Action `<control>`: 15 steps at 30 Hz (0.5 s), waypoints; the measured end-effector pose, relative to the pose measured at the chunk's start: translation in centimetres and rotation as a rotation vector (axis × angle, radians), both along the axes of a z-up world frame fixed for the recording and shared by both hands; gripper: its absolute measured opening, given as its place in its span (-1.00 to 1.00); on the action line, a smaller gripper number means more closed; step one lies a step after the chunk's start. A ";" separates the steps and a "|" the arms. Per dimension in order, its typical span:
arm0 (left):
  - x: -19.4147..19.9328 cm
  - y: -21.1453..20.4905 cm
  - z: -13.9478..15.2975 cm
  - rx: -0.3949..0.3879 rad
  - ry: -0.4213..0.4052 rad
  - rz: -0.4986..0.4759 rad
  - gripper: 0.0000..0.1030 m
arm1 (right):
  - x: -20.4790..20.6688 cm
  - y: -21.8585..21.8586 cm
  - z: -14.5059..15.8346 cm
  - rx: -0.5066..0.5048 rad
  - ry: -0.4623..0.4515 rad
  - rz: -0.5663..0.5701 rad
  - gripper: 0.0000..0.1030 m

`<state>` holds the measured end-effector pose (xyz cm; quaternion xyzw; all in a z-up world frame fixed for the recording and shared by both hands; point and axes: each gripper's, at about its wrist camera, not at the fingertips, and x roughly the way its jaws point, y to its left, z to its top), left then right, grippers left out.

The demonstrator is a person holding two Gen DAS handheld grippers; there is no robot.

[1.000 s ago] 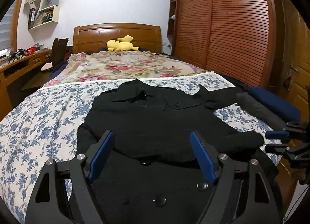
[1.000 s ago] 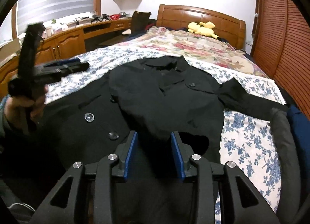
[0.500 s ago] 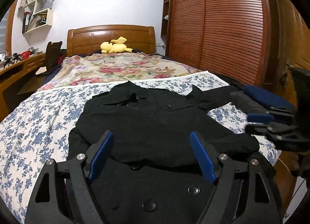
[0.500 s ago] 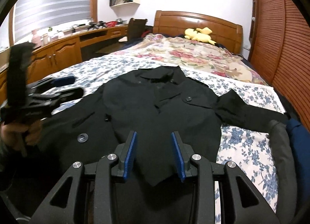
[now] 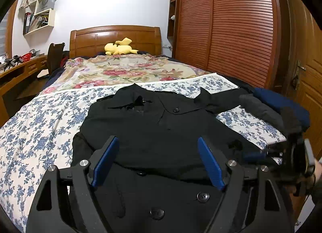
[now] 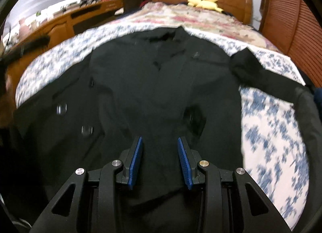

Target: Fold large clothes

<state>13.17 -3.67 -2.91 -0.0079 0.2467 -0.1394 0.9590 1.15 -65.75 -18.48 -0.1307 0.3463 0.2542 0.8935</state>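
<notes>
The right gripper (image 6: pixel 160 158) is dropping in low over the black coat (image 5: pixel 161 132) now, its view blurring with the motion, where half a second ago it was hanging higher and further back; its blue pads are parted by a moderate gap and nothing is between them. The left gripper (image 5: pixel 157 162) is holding much the same station as before, jaws spread wide, gripping nothing, hovering above the coat's near half. My reading: the right side is closing on the lower front panel for the next grab, so a fold is being set up rather than finished.

The coat is lying face up across the near end of the bed (image 5: pixel 40 132), collar toward the headboard, hem hanging over the near edge; 1 sleeve is already lying folded across the chest, the other sleeve (image 5: pixel 221 98) is stretching out toward the bed's right edge, so that sleeve is looking like the work still outstanding.

Counting: 1 coat; 2 grippers; 4 buttons showing in the left view, more possibly hidden in the dark cloth; 1 yellow plush toy (image 5: pixel 120 46) at the headboard; 2 rolled items, 1 grey roll (image 5: pixel 261 110) and 1 blue roll (image 5: pixel 281 102), sitting at the right edge, beside the outstretched sleeve.
</notes>
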 end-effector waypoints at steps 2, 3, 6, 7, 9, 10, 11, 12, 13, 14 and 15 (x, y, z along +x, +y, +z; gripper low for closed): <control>0.1 0.0 0.0 0.000 0.003 0.001 0.58 | -0.5 0.1 -0.8 -0.005 -0.008 -0.005 -0.27; 0.1 0.0 0.0 0.001 0.006 0.001 0.58 | -0.6 0.1 -1.0 -0.001 -0.014 -0.009 -0.27; 0.0 -0.1 0.0 0.004 0.012 -0.001 0.58 | -0.5 0.1 -0.7 0.016 -0.011 -0.012 -0.27; 0.1 -0.3 0.0 0.008 0.013 -0.003 0.58 | -0.6 -0.2 -0.7 0.019 -0.012 -0.010 -0.27; 0.1 -0.5 0.0 0.009 0.017 -0.004 0.58 | -1.0 -0.3 -0.4 0.028 -0.022 -0.002 -0.27; 0.1 -0.7 0.0 0.007 0.022 -0.009 0.58 | -1.1 -0.5 -0.1 0.036 -0.029 0.002 -0.27; 0.2 -0.8 0.1 0.007 0.023 -0.012 0.58 | -1.7 -1.2 -0.1 0.046 -0.036 0.004 -0.27; 0.3 -1.0 0.1 0.016 0.023 -0.014 0.58 | -1.7 -1.5 0.1 0.058 -0.045 0.006 -0.27; 0.4 -1.2 0.1 0.023 0.021 -0.014 0.58 | -1.8 -1.8 0.3 0.072 -0.054 0.008 -0.27; 0.5 -1.6 0.0 0.044 0.018 -0.014 0.58 | -1.9 -2.4 0.6 0.085 -0.062 0.010 -0.27; 0.6 -1.8 0.0 0.056 0.017 -0.014 0.58 | -1.9 -2.7 0.8 0.094 -0.073 0.009 -0.27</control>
